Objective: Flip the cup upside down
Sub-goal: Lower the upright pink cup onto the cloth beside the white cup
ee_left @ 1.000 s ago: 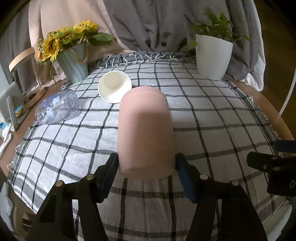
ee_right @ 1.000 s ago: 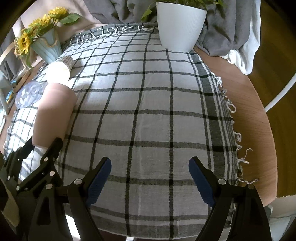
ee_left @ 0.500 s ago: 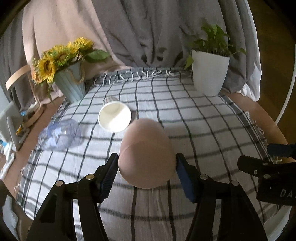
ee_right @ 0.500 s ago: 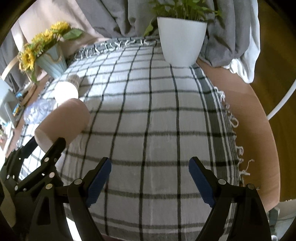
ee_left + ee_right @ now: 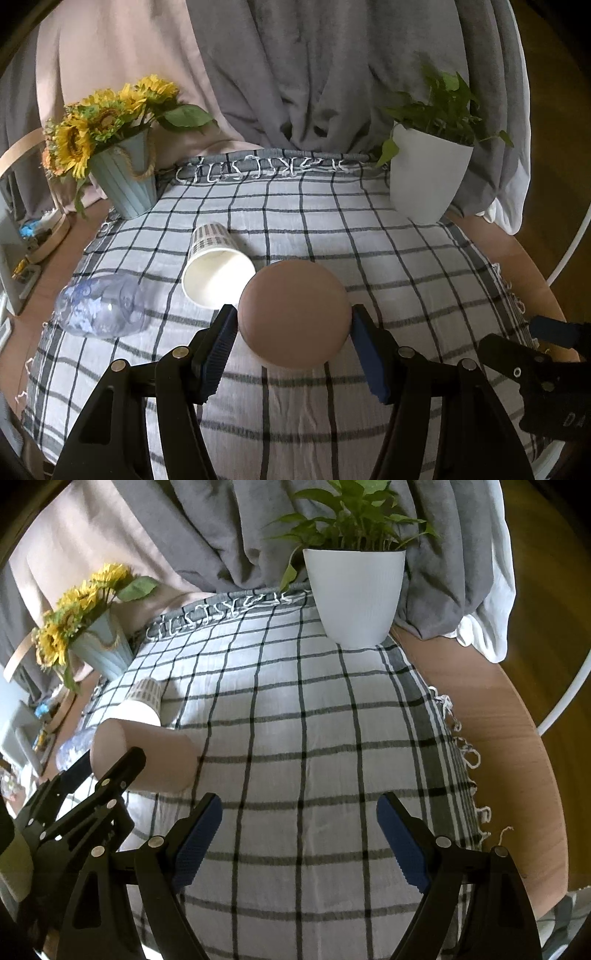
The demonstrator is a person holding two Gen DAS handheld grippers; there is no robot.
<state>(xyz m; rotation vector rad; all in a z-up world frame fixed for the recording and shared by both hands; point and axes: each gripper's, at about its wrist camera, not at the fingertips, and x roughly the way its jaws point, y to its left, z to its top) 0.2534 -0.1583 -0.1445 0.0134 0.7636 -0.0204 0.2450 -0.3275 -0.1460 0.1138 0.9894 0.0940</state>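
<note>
My left gripper (image 5: 293,352) is shut on a pink cup (image 5: 294,314) and holds it off the checked tablecloth (image 5: 332,229), lying along the fingers with its closed base facing away from the camera. In the right wrist view the pink cup (image 5: 147,757) is held level above the cloth at the left, with the left gripper's fingers (image 5: 114,775) around it. My right gripper (image 5: 299,834) is open and empty over the cloth, to the right of the cup.
A white paper cup (image 5: 216,269) lies on its side, mouth toward me, just behind the pink cup. A clear plastic cup (image 5: 99,310) lies on its side at the left. A sunflower pot (image 5: 122,184) stands back left, a white plant pot (image 5: 424,177) back right.
My left gripper has lifted the pink cup off the cloth and tilted it up, so its round base now faces forward. The right gripper has risen slightly and stays open.
</note>
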